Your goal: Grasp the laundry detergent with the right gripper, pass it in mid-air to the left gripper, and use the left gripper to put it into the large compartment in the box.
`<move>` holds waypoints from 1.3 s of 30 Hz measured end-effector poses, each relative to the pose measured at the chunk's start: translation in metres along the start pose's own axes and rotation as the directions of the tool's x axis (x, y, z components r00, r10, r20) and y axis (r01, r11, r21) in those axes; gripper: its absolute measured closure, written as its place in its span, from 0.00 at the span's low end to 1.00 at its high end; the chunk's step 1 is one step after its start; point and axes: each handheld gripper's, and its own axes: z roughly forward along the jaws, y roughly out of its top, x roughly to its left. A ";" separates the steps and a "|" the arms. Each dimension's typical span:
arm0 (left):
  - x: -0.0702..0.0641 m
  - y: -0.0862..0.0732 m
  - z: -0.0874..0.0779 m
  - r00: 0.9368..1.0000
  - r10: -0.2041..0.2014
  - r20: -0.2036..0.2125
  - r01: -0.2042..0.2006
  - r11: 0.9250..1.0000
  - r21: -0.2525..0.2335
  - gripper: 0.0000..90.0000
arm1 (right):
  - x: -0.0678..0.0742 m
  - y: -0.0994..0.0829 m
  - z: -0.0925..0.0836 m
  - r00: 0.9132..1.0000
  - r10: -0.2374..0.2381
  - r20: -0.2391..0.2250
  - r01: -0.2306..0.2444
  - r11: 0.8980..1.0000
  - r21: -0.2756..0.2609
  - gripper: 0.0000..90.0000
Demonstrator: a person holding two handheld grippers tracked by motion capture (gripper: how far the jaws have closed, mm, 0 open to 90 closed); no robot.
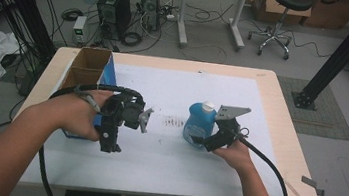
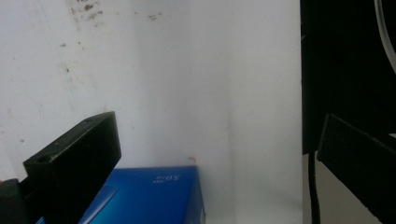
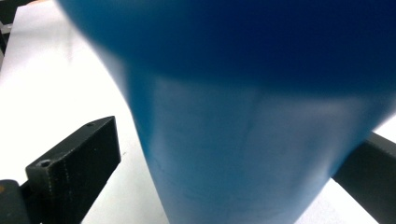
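A blue bottle (image 1: 194,124) with a white cap (image 1: 208,105) stands upright right of the middle of the white mat (image 1: 164,162). My right gripper (image 1: 201,140) is low at the bottle's near side. In the right gripper view the bottle (image 3: 243,140) sits between the jaws of the right gripper (image 3: 233,154), which is open, with a gap at the left jaw. My left gripper (image 1: 113,133) hovers left of centre, open and holding nothing. The left gripper view looks down between the spread jaws of the left gripper (image 2: 215,135) onto a blue box (image 2: 149,196).
An open carton with blue sides (image 1: 89,65) stands at the table's left edge, partly under my left hand. Dark scuff marks (image 1: 174,123) lie mid-mat. Beyond the table are computer towers (image 1: 114,7), cables, a stool (image 1: 280,20) and a black frame post (image 1: 341,53).
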 end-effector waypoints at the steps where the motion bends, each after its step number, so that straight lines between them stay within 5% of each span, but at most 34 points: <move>1: 0.000 0.000 0.000 1.000 0.000 -0.001 0.000 1.000 -0.001 0.00 | 0.000 0.000 0.000 1.000 0.000 0.001 0.000 1.000 -0.002 0.00; 39: -0.001 0.004 0.003 1.000 0.002 0.003 -0.002 1.000 0.010 0.00 | -0.001 -0.002 0.000 1.000 -0.007 0.030 0.008 0.999 -0.033 0.22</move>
